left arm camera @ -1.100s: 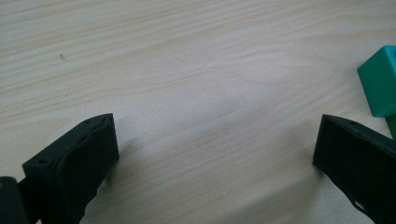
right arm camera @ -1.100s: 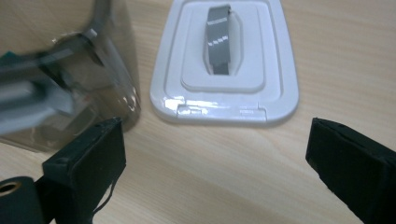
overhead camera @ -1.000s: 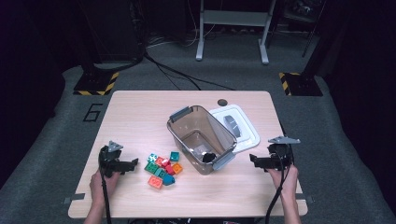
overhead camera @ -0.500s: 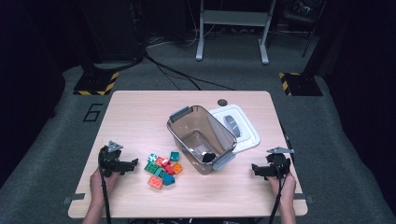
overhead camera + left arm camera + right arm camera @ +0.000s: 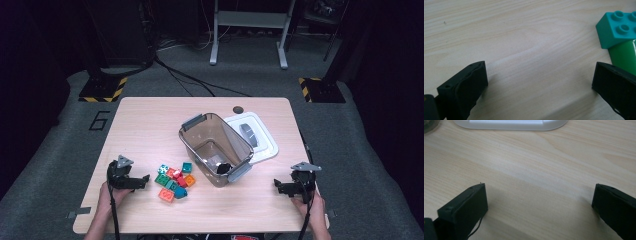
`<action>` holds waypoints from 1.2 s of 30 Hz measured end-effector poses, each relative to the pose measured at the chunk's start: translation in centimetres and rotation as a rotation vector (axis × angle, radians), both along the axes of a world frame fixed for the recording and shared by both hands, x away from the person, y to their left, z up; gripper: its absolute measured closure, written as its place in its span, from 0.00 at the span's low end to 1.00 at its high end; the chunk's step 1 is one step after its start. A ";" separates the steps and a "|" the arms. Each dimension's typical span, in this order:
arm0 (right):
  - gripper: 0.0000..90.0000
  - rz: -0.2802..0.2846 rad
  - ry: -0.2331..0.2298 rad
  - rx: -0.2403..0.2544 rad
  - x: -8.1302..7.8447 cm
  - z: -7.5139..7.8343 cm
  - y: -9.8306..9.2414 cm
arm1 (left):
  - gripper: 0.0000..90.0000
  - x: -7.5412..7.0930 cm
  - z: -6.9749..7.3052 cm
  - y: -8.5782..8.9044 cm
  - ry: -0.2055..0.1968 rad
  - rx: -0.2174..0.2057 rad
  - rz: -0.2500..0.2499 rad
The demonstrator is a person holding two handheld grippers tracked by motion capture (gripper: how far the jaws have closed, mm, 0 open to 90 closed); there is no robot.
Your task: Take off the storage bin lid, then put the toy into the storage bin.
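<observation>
Your right hand-held gripper (image 5: 281,186) has dropped nearer; both gape empty, so slide the left hand-held gripper (image 5: 143,180) right onto the bricks (image 5: 174,181).

Counts on the table: one bin, one lid, a small heap of toy bricks, two grippers

One clear plastic bin (image 5: 216,145) with one dark object (image 5: 223,168) inside it; one white lid (image 5: 255,137) beside it; about nine toy bricks (image 5: 174,181) in a cluster, of which roughly four are teal or blue-green, two green, two orange and one or two red, the exact split being hard to tell; one left gripper (image 5: 145,179) and one right gripper (image 5: 276,184), each with two black jaws
</observation>
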State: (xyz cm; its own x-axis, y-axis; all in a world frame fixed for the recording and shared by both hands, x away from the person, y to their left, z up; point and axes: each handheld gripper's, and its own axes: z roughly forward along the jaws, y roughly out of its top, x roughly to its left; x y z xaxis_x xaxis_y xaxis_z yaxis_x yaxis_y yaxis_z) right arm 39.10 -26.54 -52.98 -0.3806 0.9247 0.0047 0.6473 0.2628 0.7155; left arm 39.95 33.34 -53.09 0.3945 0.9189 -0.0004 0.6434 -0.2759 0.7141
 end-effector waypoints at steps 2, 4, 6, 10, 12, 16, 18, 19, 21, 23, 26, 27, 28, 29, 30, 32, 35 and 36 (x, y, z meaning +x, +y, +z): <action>0.00 -0.015 0.000 -0.004 -0.4 0.0 -0.1 | 0.00 -0.4 0.1 -0.1 0.009 -0.019 0.005; 0.00 -0.022 -0.002 -0.006 -0.7 0.0 -0.3 | 0.00 -0.7 0.3 -0.1 0.013 -0.046 0.004; 0.00 -0.042 0.003 0.001 -0.8 0.0 -0.2 | 0.00 -1.3 0.6 -0.2 0.013 -0.090 0.013; 0.00 -0.040 -0.002 0.001 -1.0 0.0 -0.3 | 0.00 -2.8 1.0 -0.7 0.013 -0.134 -0.016; 0.00 -0.038 -0.002 0.001 -1.0 0.0 -0.3 | 0.00 -3.3 1.2 -1.1 0.011 -0.144 -0.030; 0.00 -0.039 0.006 0.002 -1.1 0.0 -0.3 | 0.00 -4.1 2.0 -2.0 -0.005 -0.153 -0.040; 0.00 -0.039 0.006 0.002 -1.1 0.0 -0.3 | 0.00 -4.4 2.2 -2.5 -0.014 -0.147 -0.049; 0.00 -0.038 0.005 0.001 -1.1 0.0 -0.3 | 0.00 -4.6 2.2 -2.8 -0.011 -0.143 -0.050; 0.00 -0.037 0.000 -0.004 -1.1 0.0 -0.4 | 0.00 -4.8 2.2 -3.3 -0.011 -0.138 -0.059; 0.00 -0.033 0.000 -0.005 -1.1 0.0 -0.5 | 0.00 -5.1 2.2 -3.8 -0.016 -0.129 -0.063; 0.00 -0.034 0.003 -0.004 -1.1 0.0 -0.5 | 0.00 -5.7 2.2 -4.4 -0.024 -0.127 -0.066; 0.00 -0.033 0.001 -0.004 -1.1 0.0 -0.5 | 0.00 -5.9 2.2 -4.5 -0.019 -0.123 -0.074; 0.00 -0.034 0.001 -0.003 -1.1 0.0 -0.5 | 0.00 -6.0 2.2 -4.6 -0.013 -0.112 -0.084; 0.00 -0.034 0.002 -0.004 -1.1 0.0 -0.5 | 0.00 -6.2 2.1 -4.8 -0.016 -0.115 -0.079; 0.00 -0.033 0.002 -0.003 -1.1 0.0 -0.5 | 0.00 -6.4 2.1 -4.9 -0.011 -0.111 -0.086; 0.00 -0.032 0.003 -0.003 -1.1 0.0 -0.5 | 0.00 -6.7 1.9 -5.2 -0.008 -0.113 -0.088; 0.00 -0.031 0.004 -0.003 -1.1 0.0 -0.6 | 0.00 -7.0 1.6 -5.8 -0.015 -0.118 -0.090; 0.00 -0.031 0.004 -0.003 -1.1 0.0 -0.6 | 0.00 -7.1 1.6 -6.0 -0.013 -0.113 -0.098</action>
